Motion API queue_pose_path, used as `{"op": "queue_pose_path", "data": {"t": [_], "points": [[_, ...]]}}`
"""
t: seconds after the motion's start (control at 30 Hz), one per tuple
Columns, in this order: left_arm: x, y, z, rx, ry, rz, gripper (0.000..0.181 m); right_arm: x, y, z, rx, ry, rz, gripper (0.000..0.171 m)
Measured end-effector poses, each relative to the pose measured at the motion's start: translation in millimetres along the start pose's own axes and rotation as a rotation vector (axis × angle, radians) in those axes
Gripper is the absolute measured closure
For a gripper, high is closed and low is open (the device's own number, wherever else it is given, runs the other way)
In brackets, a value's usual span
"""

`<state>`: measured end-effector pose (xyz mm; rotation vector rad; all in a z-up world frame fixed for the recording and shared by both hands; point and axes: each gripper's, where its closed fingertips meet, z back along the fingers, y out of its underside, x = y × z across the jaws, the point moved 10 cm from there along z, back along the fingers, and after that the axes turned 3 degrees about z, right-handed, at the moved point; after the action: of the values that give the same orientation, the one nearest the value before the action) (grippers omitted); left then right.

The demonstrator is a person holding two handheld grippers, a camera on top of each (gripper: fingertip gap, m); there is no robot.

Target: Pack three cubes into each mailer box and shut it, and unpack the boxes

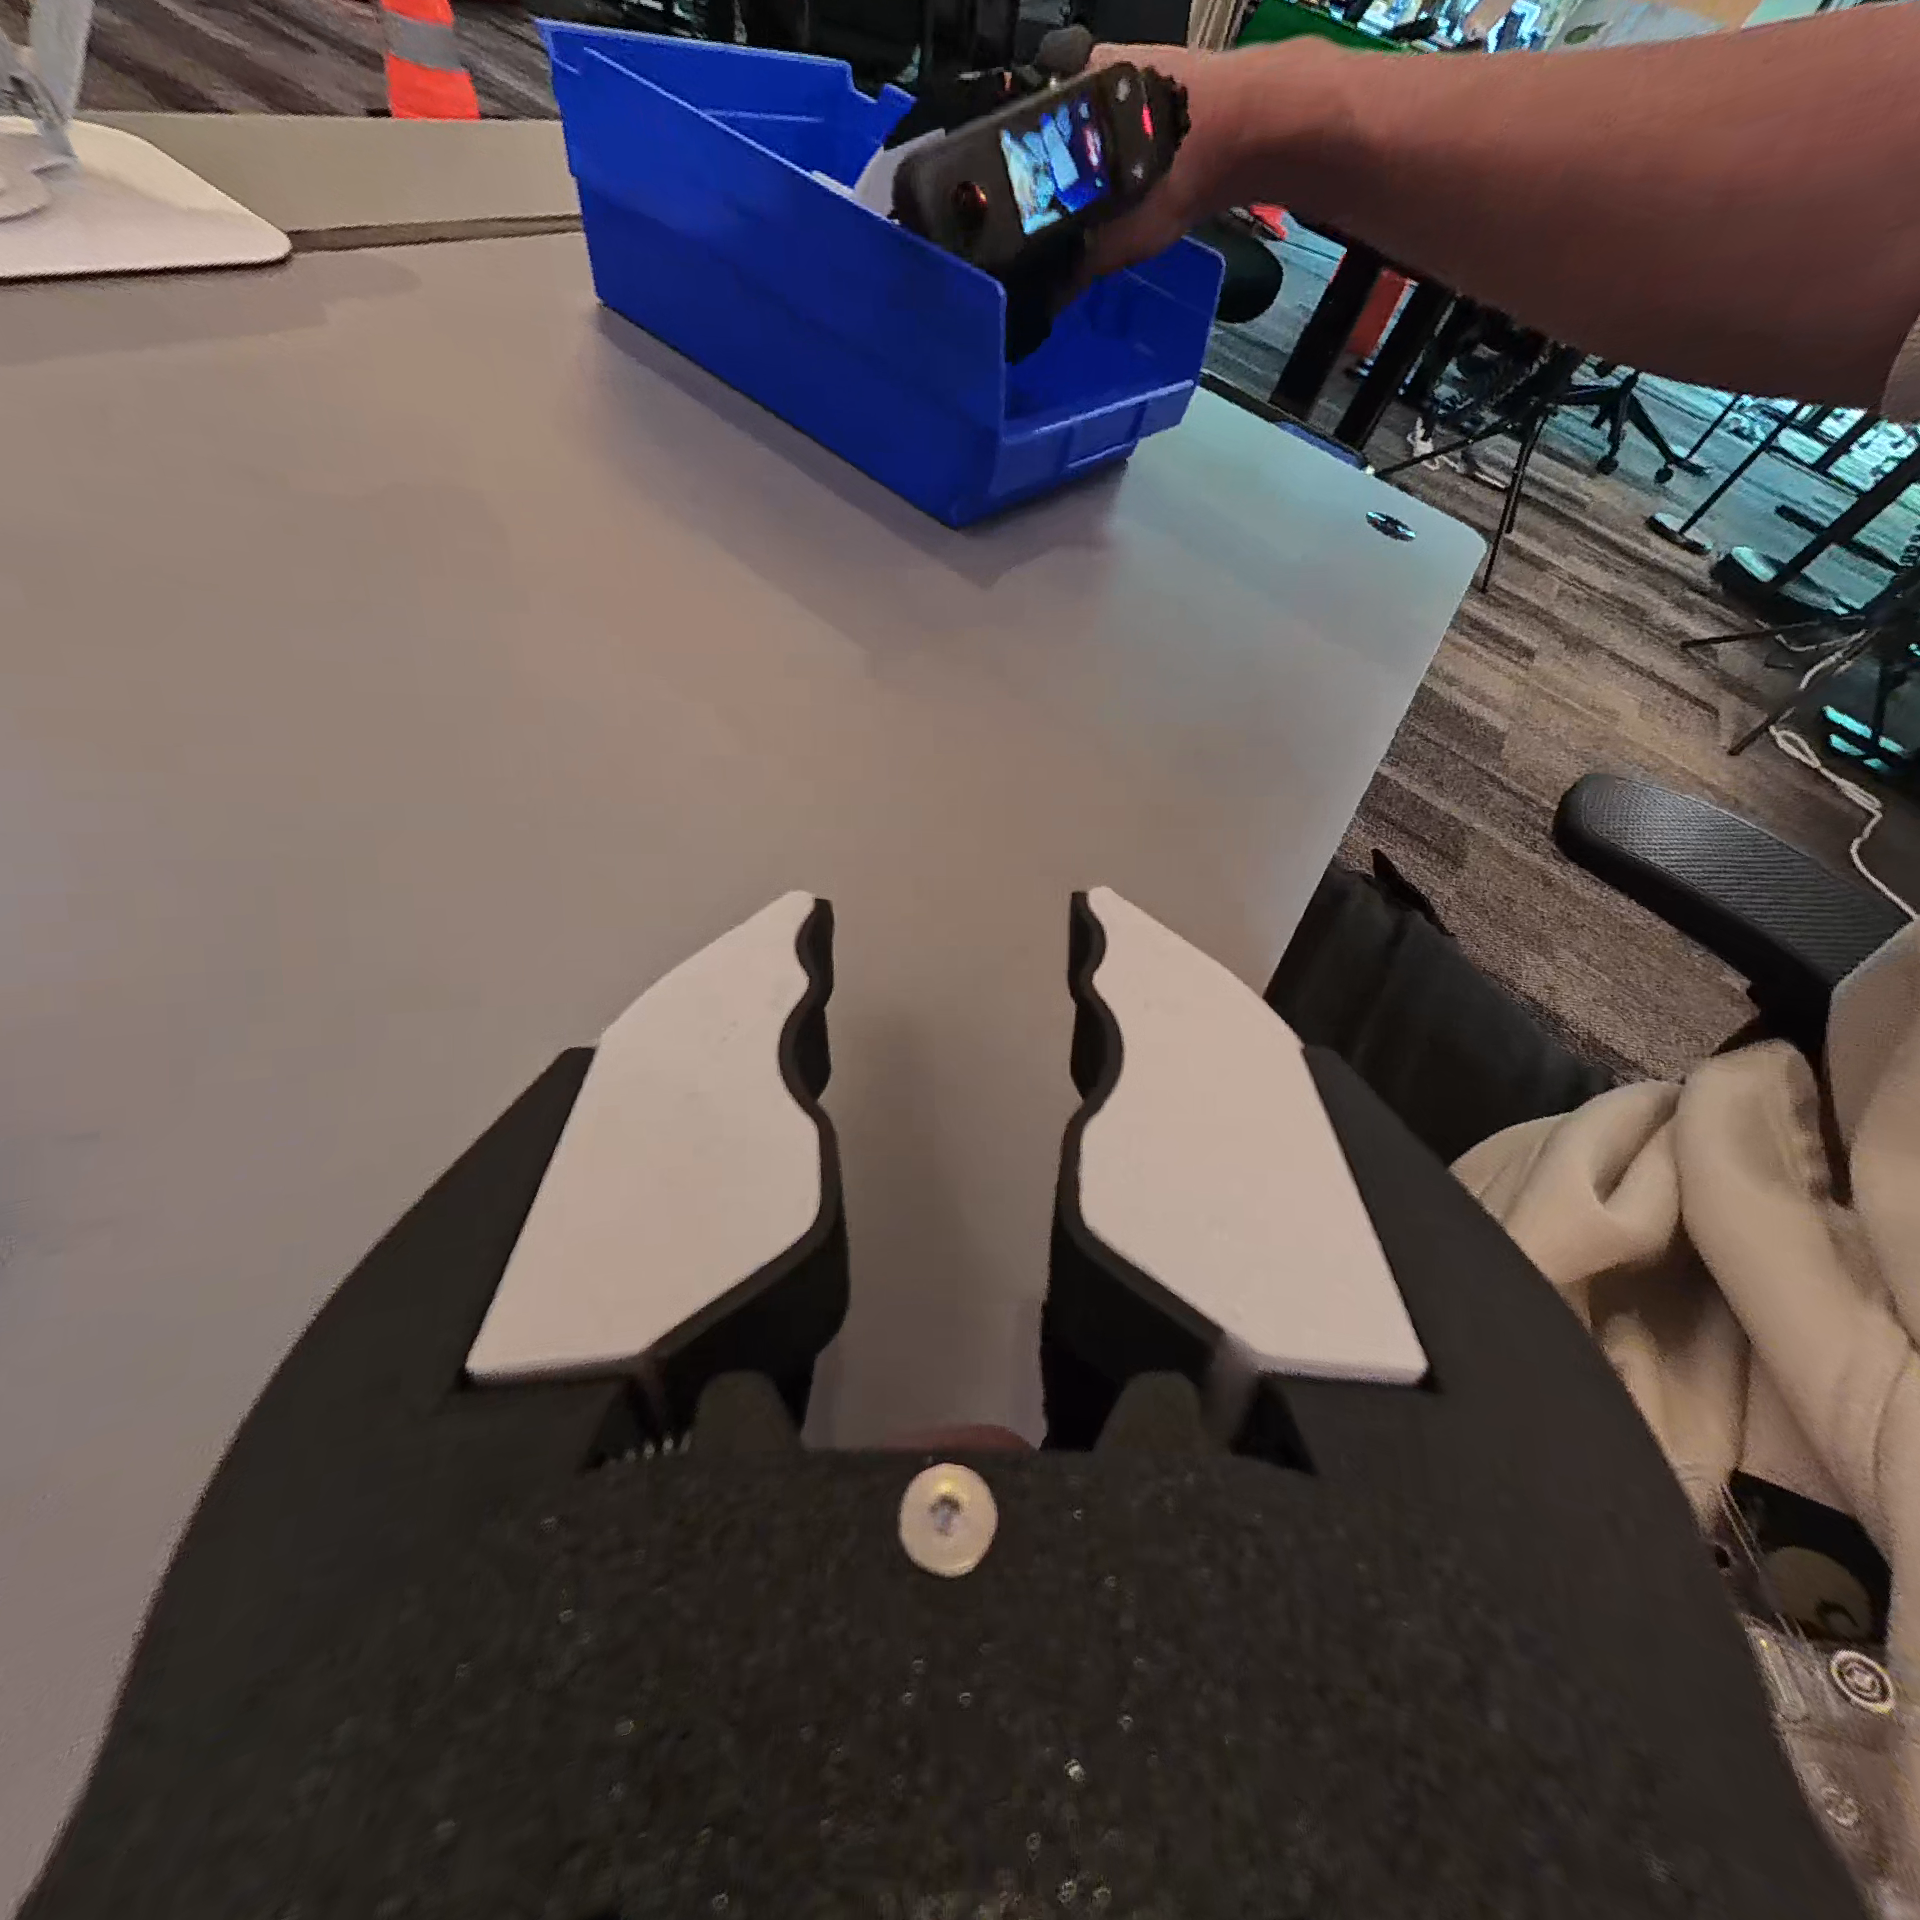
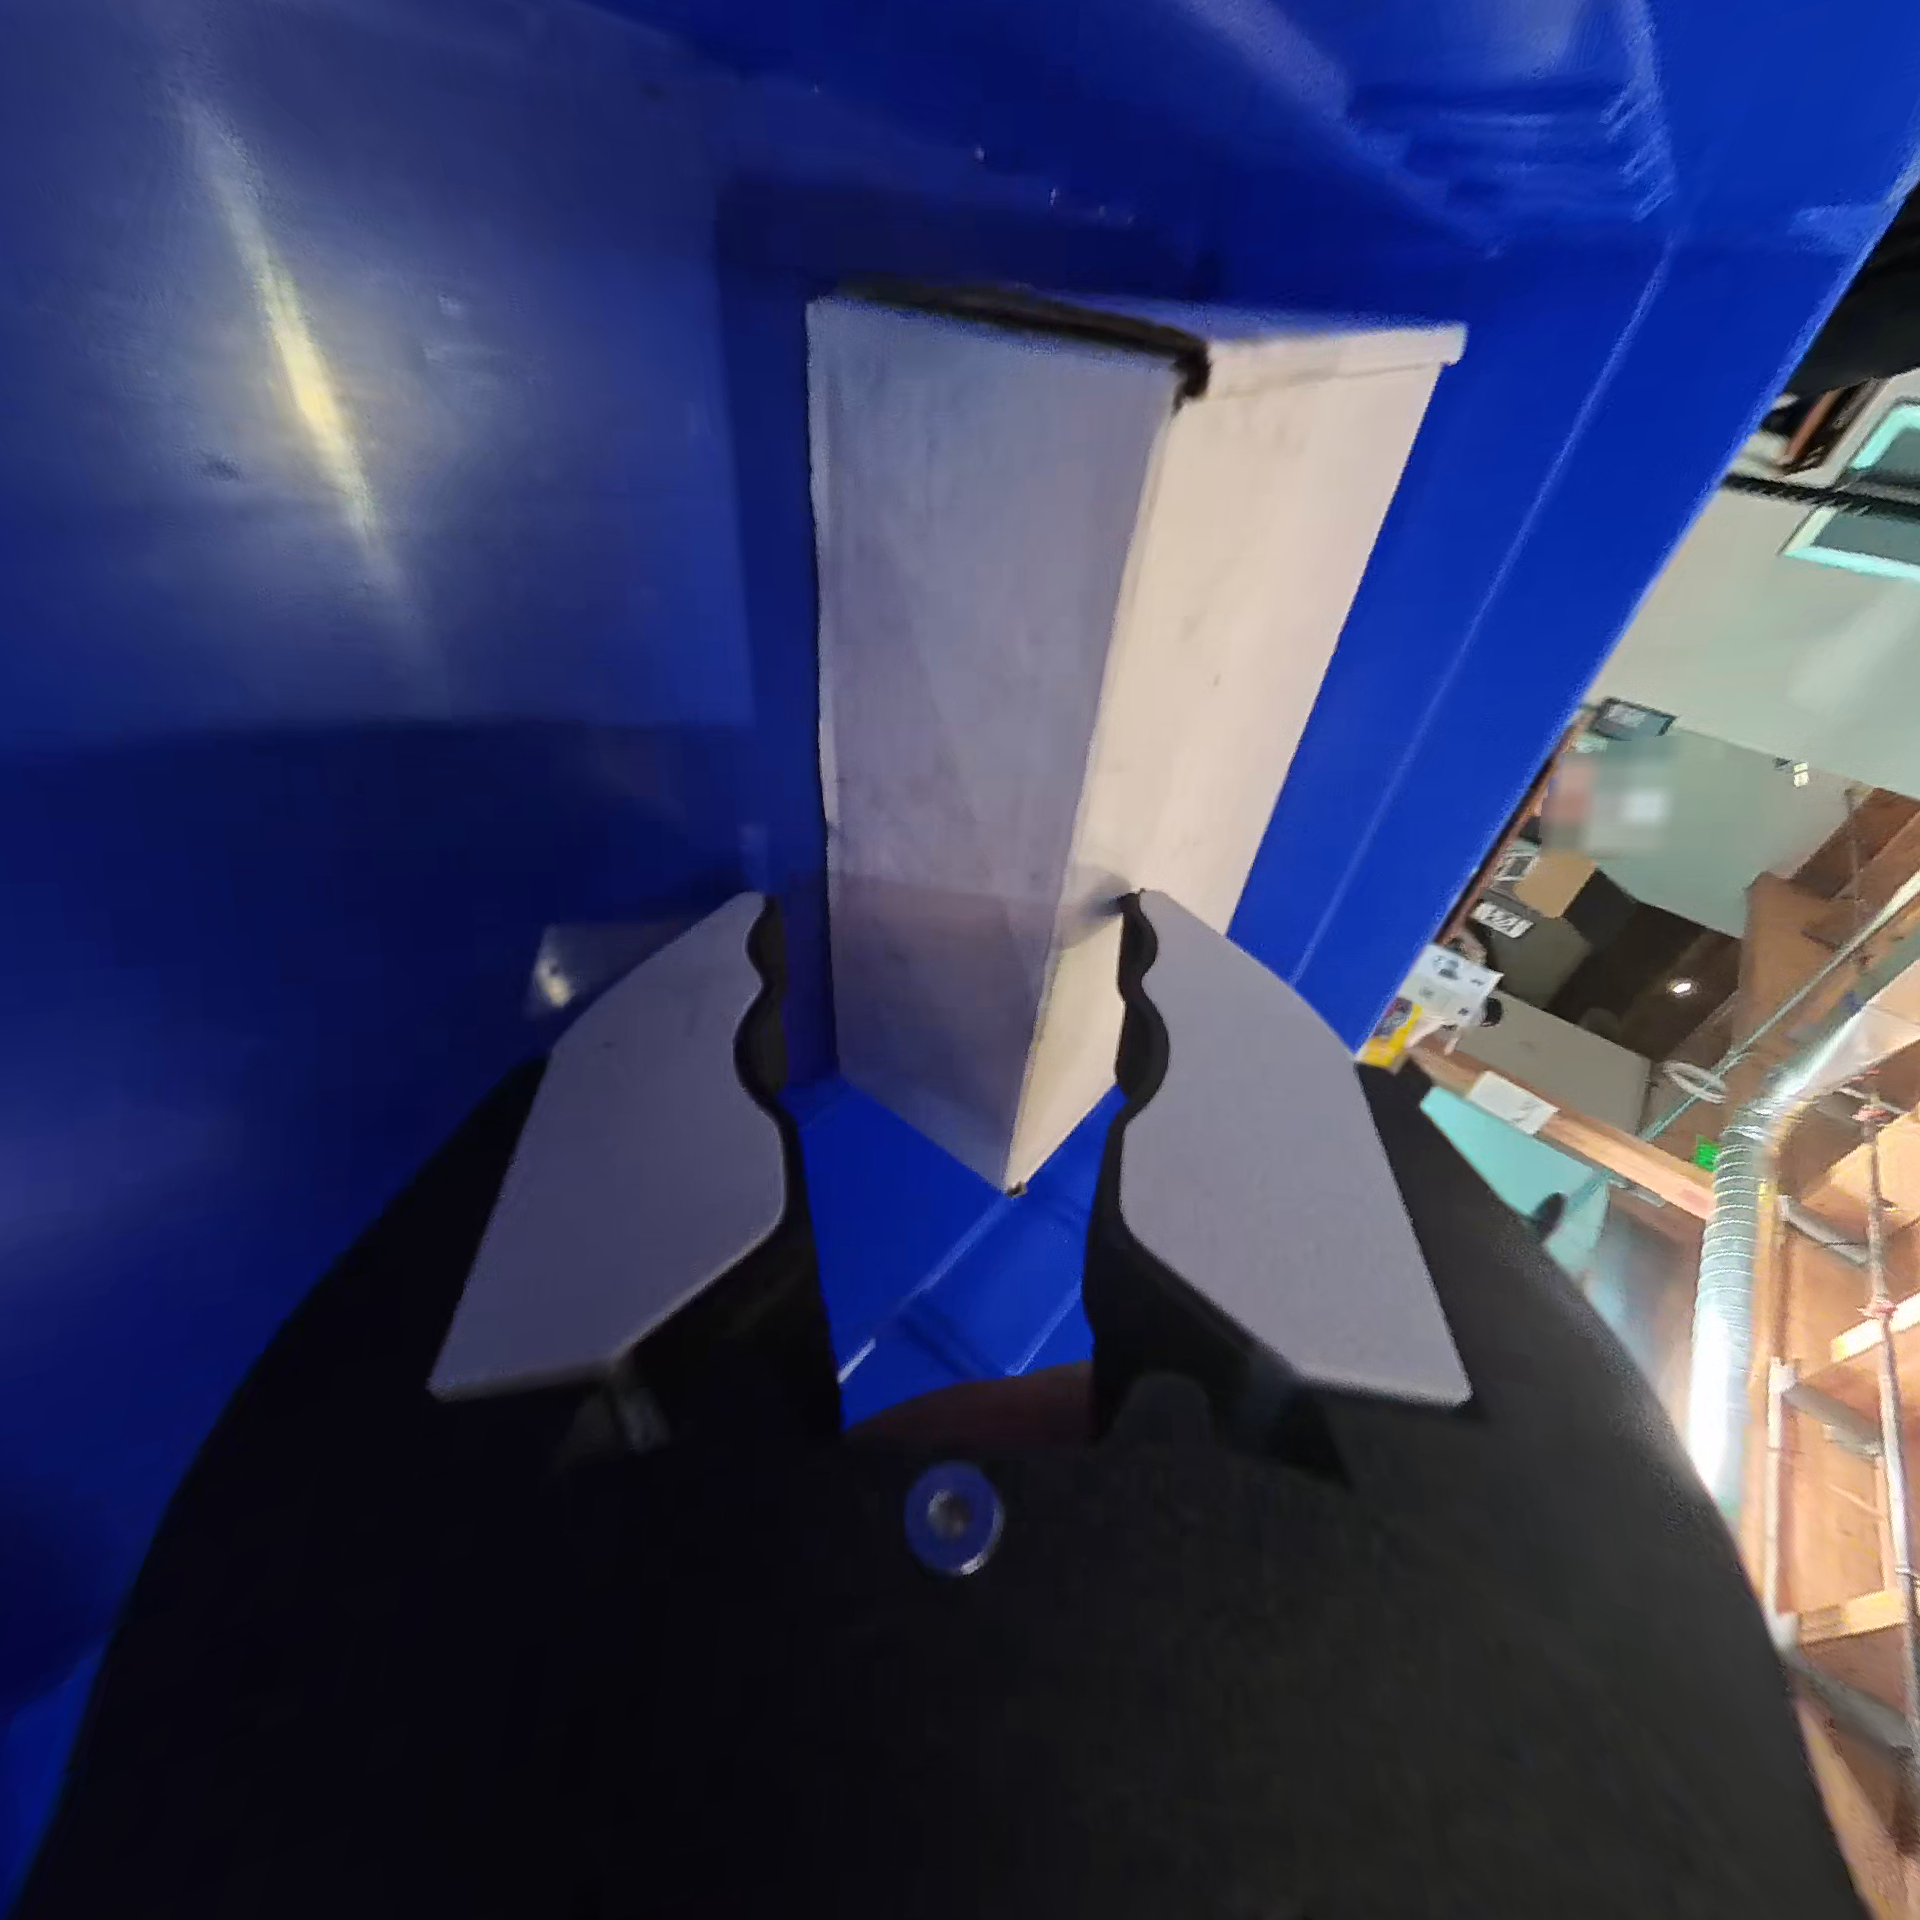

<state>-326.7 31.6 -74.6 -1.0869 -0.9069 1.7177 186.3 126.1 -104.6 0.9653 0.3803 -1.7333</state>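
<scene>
Right wrist view | mailer box [image 2: 997, 665] between parted right tool [image 2: 940, 914] fingers

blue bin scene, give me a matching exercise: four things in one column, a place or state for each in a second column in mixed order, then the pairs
Things:
1. left tool
2. right tool
3. white mailer box
4. blue bin

Places or states:
A. stands on the grey table, near its far corner
B. open over bare tabletop, holding nothing
C. inside the bin, closed, between open fingers
D. reaching down into the bin, open around the box

Pairs: 1-B, 2-D, 3-C, 4-A
</scene>
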Motion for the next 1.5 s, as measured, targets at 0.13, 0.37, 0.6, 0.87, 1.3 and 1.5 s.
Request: {"op": "queue_pose_path", "data": {"t": [0.13, 0.37, 0.6, 0.87, 1.3, 1.5], "points": [[-2.3, 4.6, -3.2, 0.040, -0.002, -0.025, 0.135, 0.4, 0.1, 8.0, 0.000, -0.040, -0.071, 0.096], [1.3, 3.9, 5.2, 0.019, -0.050, -0.010, 0.127, -12.0, -13.8, 131.4, -0.366, -0.011, -0.806, 0.093], [7.3, 1.9, 6.8, 0.037, -0.077, -0.028, 0.127, 120.9, -112.3, 228.4, -1.200, -0.522, -1.393, 0.118], [6.3, -4.5, 7.6, 0.087, -0.143, -0.175, 0.120, 175.3, -163.6, 267.0, -1.043, -0.571, -1.096, 0.101], [134.8, -112.7, 77.6, 0.603, -0.477, -0.653, 0.102, 157.5, -126.6, 250.4, -1.207, -0.711, -1.436, 0.113], [264.5, -127.0, 58.0, 0.958, -0.391, -0.539, 0.078, 158.8, -131.0, 249.0, -1.190, -0.700, -1.395, 0.111]]}}
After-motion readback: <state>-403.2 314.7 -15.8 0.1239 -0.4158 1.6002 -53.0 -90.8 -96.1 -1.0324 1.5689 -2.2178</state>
